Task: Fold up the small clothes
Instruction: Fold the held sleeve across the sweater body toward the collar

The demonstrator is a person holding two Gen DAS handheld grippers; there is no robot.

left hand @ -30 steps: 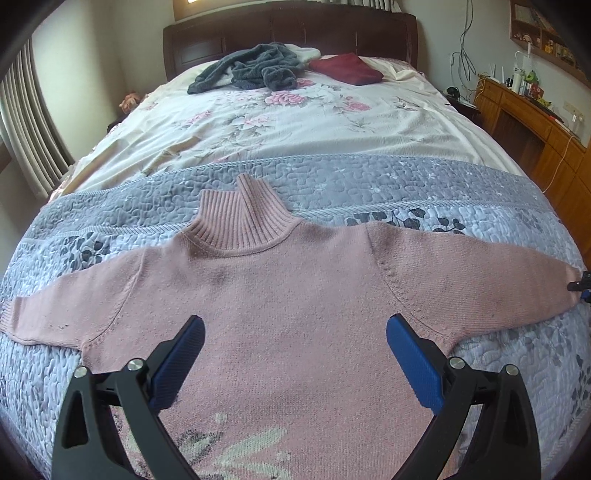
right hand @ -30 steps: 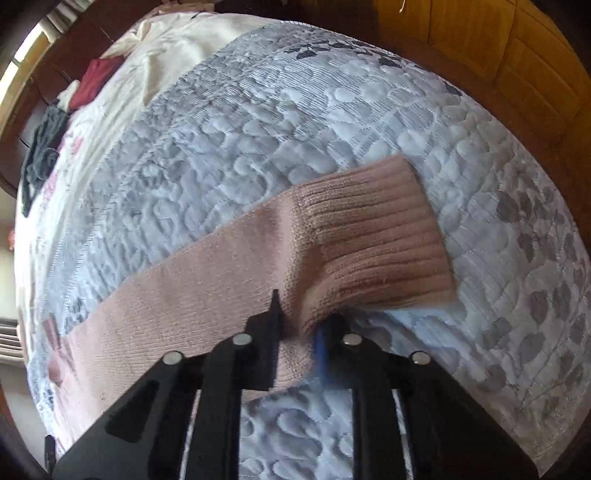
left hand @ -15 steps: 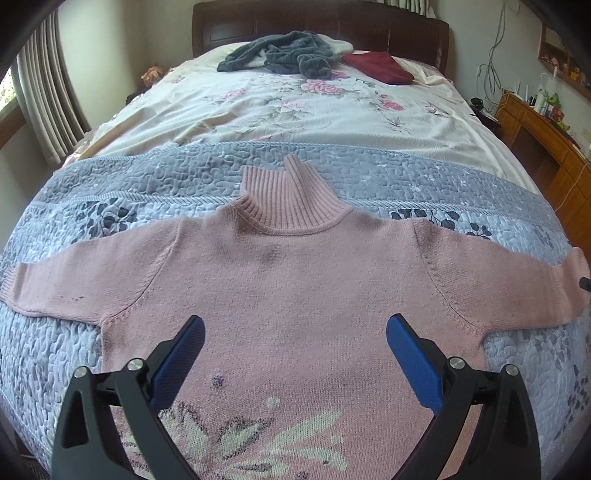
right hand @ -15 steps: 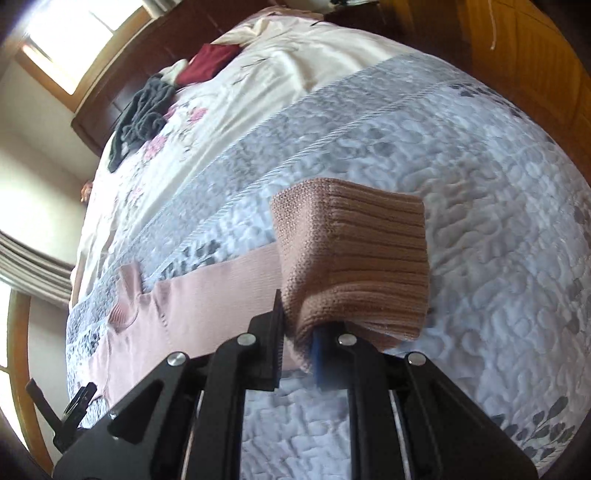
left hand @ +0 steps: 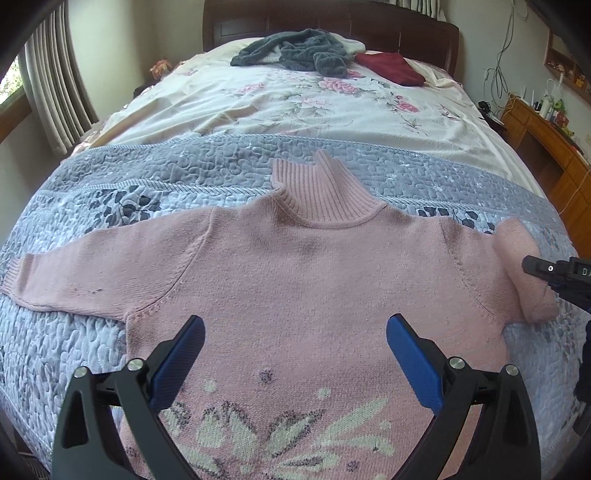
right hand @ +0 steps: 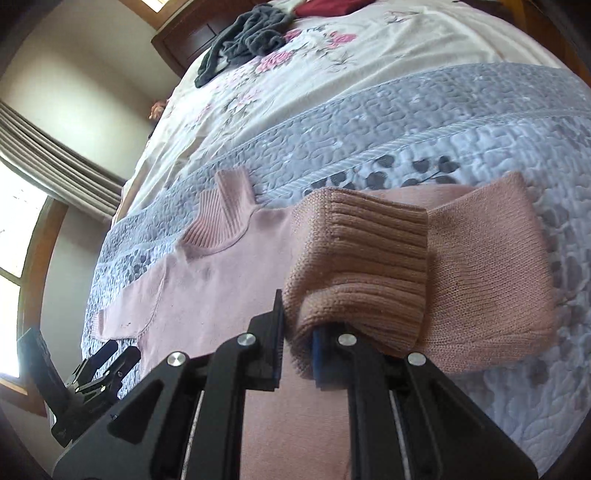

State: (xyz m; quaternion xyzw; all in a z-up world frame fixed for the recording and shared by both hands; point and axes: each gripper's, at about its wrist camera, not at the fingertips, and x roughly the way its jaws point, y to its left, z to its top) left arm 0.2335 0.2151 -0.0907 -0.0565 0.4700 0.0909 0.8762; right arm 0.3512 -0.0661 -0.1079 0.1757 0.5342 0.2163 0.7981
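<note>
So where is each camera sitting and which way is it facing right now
Left wrist: above the foot of the bed, facing the headboard over the flat pink sweater; the open left gripper shows.
Right wrist: at the sweater's right side, facing across toward the window; the right gripper pinches the ribbed sleeve cuff.
Shared: sweater, grey quilt, grey garment, each other's gripper.

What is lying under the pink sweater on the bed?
Under the pink sweater lies a grey quilted bedspread, visible all around it. The part beneath the sweater's body is covered, so anything between the two cannot be seen.
</note>
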